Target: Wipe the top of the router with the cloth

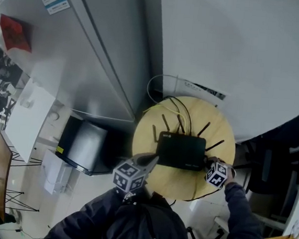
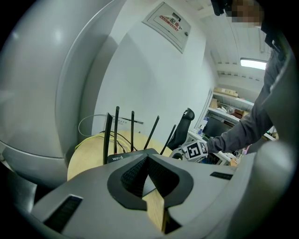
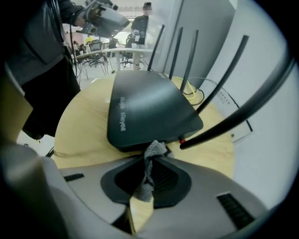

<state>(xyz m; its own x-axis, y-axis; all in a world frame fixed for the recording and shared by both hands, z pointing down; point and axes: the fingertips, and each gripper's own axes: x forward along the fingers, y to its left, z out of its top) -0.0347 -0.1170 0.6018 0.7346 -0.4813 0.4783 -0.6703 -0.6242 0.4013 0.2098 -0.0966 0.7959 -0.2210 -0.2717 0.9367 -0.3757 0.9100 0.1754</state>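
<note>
Router (image 1: 180, 151) sits on my round surface (image 1: 185, 187). Right tongs (image 3: 149, 162) pinch the cloth (image 3: 155, 149) against its edge; my left tongs (image 2: 147, 156) are closed, empty, just beside it.

There is one router (image 1: 181, 151) with five antennas (image 1: 204, 129), one cloth (image 3: 152, 154) and one round worktop (image 1: 185, 185). Two claws: a left claw (image 1: 151, 159) and a right claw (image 1: 207, 160).
</note>
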